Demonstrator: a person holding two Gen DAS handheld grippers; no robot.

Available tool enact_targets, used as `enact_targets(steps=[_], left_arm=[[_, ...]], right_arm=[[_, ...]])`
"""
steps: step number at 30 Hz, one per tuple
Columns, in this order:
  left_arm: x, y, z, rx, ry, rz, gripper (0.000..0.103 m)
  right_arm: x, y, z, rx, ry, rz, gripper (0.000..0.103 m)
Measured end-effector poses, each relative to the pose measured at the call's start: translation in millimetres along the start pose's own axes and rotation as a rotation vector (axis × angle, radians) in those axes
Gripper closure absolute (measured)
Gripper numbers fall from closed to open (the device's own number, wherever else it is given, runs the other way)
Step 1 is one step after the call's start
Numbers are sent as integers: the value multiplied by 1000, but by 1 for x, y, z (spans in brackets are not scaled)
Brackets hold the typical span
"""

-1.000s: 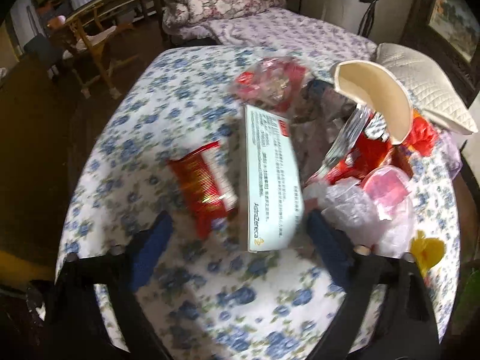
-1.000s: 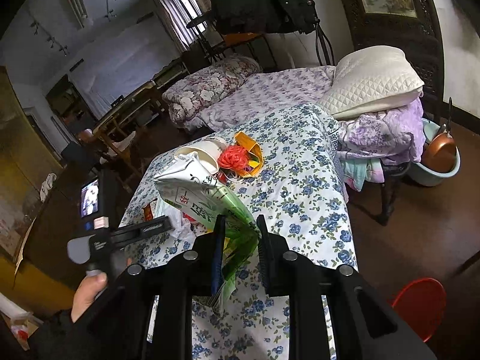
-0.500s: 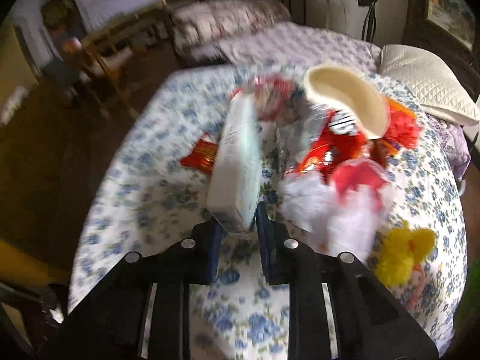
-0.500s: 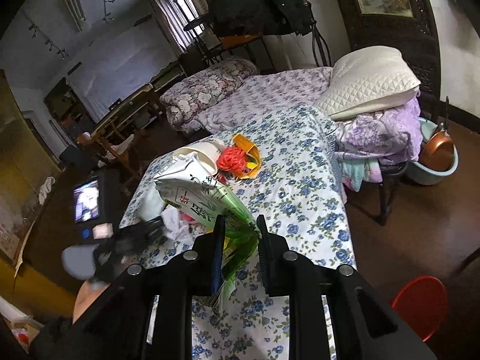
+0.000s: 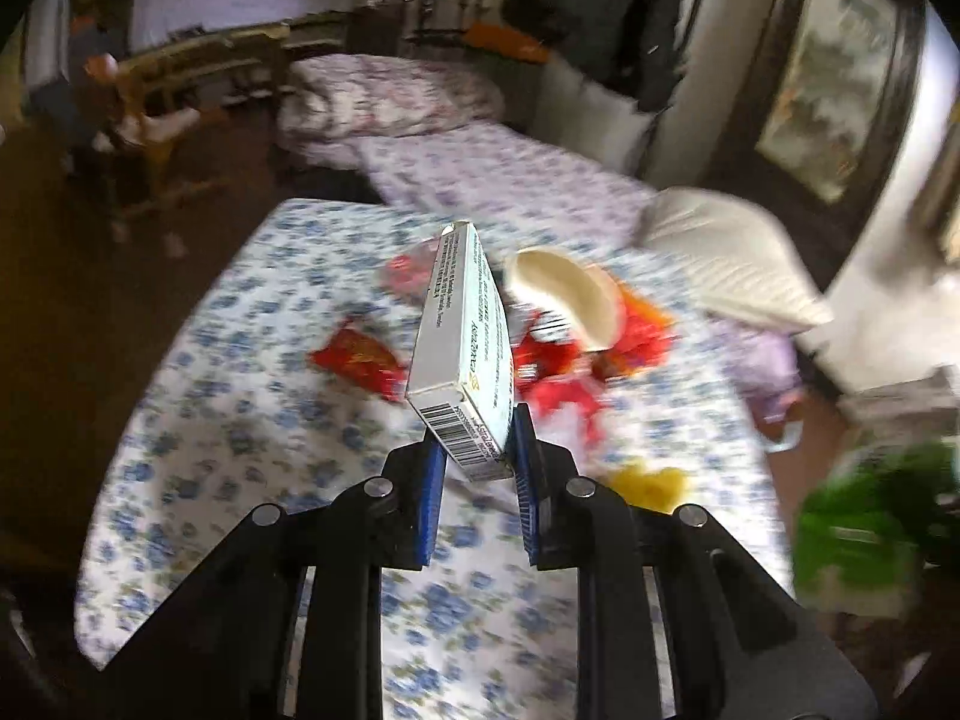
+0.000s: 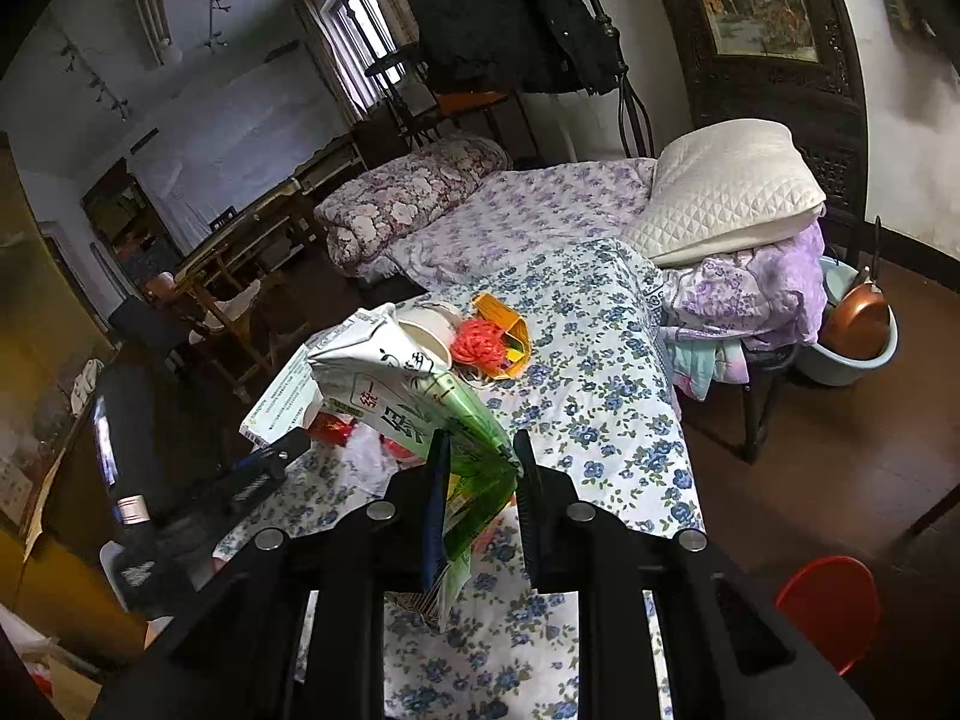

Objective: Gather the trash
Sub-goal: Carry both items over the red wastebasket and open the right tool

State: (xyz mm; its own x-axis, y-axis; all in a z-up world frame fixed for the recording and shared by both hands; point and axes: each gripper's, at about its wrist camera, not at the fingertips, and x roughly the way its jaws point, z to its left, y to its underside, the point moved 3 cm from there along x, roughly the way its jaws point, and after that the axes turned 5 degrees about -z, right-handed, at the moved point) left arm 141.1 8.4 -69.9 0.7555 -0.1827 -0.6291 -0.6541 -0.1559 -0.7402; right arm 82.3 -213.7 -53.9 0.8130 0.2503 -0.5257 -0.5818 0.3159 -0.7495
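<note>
- The white medicine box (image 5: 465,354) is pinched at its barcode end between the blue pads of the left tongs (image 5: 474,468). These tongs have just squeezed shut on it, and the box is up off the table.
- The box's long side points away from the left tongs, forward and a bit up. Most of it sticks out past the pads.
- The right tongs (image 6: 477,477) are clenched on a green and white packet (image 6: 414,396). It pokes up and away from them to the left.
- The rest of the trash lies ahead of the left tongs, under and past the box: a red wrapper (image 5: 357,357) to the left, a white paper bowl (image 5: 567,294) and red bits to the right, a yellow scrap (image 5: 651,483) near the right pad.
- The left tongs look nearer to that pile, I think. Both tongs are full, so I guess they must drop their things somewhere first.
- No bin is clear to see. A red round thing (image 6: 831,612) sits on the floor, low and to the right of the right tongs. I cannot tell what it is.
- The flowery table cloth (image 5: 240,420) ends close on the left of the left tongs, with dark floor beyond. There is open room above the table to swing the long box.
</note>
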Motion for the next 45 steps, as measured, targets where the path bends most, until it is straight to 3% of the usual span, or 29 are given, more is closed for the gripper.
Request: enact_targets(steps=[4, 11, 20, 26, 30, 34, 39, 40, 41, 42, 45], left_arm=[[-20, 6, -7, -15, 90, -7, 81], [-49, 21, -64, 90, 193, -6, 81], [-61, 76, -221, 295, 416, 130, 80], [-50, 143, -312, 409, 533, 280, 80], [-28, 185, -352, 471, 540, 358, 80], [-6, 212, -371, 491, 520, 427, 80], [20, 231, -377, 523, 488, 464, 80], [23, 234, -377, 519, 486, 474, 80], [28, 236, -376, 515, 486, 484, 80], [31, 238, -377, 511, 490, 491, 80], [36, 243, -379, 530, 497, 490, 80]], right_arm=[[-8, 2, -9, 26, -17, -4, 82], [-37, -1, -56, 93, 7, -45, 82], [-109, 26, -195, 211, 251, -56, 82], [-129, 81, -294, 286, 424, 55, 82], [-99, 152, -368, 453, 465, 183, 82], [-54, 204, -404, 547, 474, 276, 82], [-28, 216, -407, 536, 496, 304, 79], [-25, 216, -407, 531, 501, 301, 71], [-22, 214, -408, 521, 510, 304, 53], [-20, 212, -409, 511, 527, 308, 48], [-24, 214, -415, 500, 554, 306, 47]])
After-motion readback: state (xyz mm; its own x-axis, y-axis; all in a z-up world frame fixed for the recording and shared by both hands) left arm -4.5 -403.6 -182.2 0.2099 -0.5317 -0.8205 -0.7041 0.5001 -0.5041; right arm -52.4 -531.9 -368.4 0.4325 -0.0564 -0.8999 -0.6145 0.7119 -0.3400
